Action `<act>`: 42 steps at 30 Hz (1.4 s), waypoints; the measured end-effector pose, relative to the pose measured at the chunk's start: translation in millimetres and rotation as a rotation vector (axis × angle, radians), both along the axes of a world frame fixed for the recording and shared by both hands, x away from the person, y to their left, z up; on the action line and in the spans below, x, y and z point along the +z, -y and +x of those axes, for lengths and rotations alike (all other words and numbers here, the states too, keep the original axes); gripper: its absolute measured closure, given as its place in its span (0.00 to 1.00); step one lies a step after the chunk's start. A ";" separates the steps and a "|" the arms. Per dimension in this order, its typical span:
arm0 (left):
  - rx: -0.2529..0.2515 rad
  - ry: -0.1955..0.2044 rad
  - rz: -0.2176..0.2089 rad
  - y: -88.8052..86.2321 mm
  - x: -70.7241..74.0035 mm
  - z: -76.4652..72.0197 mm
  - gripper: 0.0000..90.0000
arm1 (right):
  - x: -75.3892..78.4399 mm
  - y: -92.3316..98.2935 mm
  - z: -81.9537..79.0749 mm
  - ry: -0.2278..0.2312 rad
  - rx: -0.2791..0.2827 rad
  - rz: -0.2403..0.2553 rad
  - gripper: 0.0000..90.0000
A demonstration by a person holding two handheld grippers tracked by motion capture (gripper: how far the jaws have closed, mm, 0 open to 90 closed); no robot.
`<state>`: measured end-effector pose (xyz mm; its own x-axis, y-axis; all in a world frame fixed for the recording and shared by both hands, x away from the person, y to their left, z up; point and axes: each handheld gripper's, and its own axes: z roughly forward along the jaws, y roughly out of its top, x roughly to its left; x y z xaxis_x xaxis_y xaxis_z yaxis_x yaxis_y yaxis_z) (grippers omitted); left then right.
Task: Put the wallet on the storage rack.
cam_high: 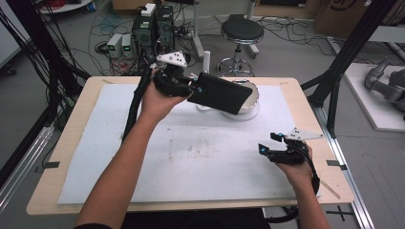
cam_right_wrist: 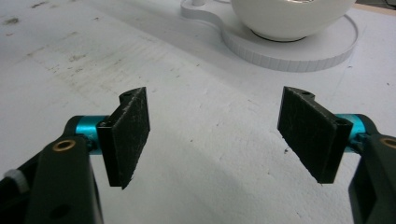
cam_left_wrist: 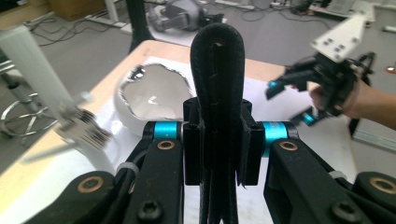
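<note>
A: Where's the flat black pouch-like case (cam_high: pixel 220 93)?

B: In the left tongs (cam_high: pixel 197 89), lifted off the white-padded surface (cam_high: pixel 191 157) at the far side, hanging over the shiny white bowl (cam_high: pixel 251 98) on its round white base (cam_right_wrist: pixel 299 51). In the left gripper view the jaws are clamped on its stitched edge (cam_left_wrist: pixel 217 93), seen end-on.

A: How will it handle?

B: My guess: light, soft, a bit floppy. Textured fabric or faux leather, so the pads shouldn't slip. Not fragile. It holds flat out from the jaws in the high view, so some stiffness inside. Can't tell if anything's in it.

A: Grip point?

B: Currently one short end, near the seam. Fine for carrying. For opening, I'd take the opposite end with the other tongs.

A: Right side?

B: Right tongs (cam_right_wrist: pixel 215 135) released, jaws wide apart, nothing between them. Low over the near right of the surface, well apart from the case, pointed toward the bowl.

A: Arm pose?

B: Left forearm (cam_high: pixel 124 162) stretched far forward, hand (cam_high: pixel 155 98) raised. Right hand (cam_high: pixel 298 167) pulled in near the front edge.
</note>
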<state>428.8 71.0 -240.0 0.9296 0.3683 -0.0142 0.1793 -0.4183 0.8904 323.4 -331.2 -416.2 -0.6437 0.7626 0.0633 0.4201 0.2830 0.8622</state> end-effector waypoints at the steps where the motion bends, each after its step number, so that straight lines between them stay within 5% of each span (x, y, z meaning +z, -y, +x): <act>1: 0.018 0.004 0.013 6.1 5.6 7.3 0.85 | -0.3 -0.2 0.2 -0.005 0.001 0.001 0.28; 12: 0.099 0.007 0.154 56.4 10.8 43.3 0.85 | -4.5 -1.8 4.2 -0.032 0.003 -0.004 0.26; 20: 0.149 -0.014 0.251 85.5 -5.0 61.6 0.85 | -5.2 -1.4 5.0 -0.032 0.004 -0.002 0.26; 29: 0.207 -0.062 0.277 106.9 -24.9 77.2 0.84 | -6.6 -1.2 6.7 -0.051 -0.003 0.002 0.26; 37: 0.247 -0.063 0.339 125.9 -30.5 82.3 0.84 | -7.0 -1.5 6.6 -0.052 0.002 0.001 0.26; 42: 0.262 -0.078 0.332 124.2 -31.5 87.3 0.83 | -7.1 -2.1 6.2 -0.054 0.006 0.001 0.26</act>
<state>516.1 -53.2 -271.6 0.8049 0.5883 0.0780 0.3792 -0.6110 0.6949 329.6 -329.1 -423.3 -0.6441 0.7586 0.0982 0.4639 0.2853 0.8387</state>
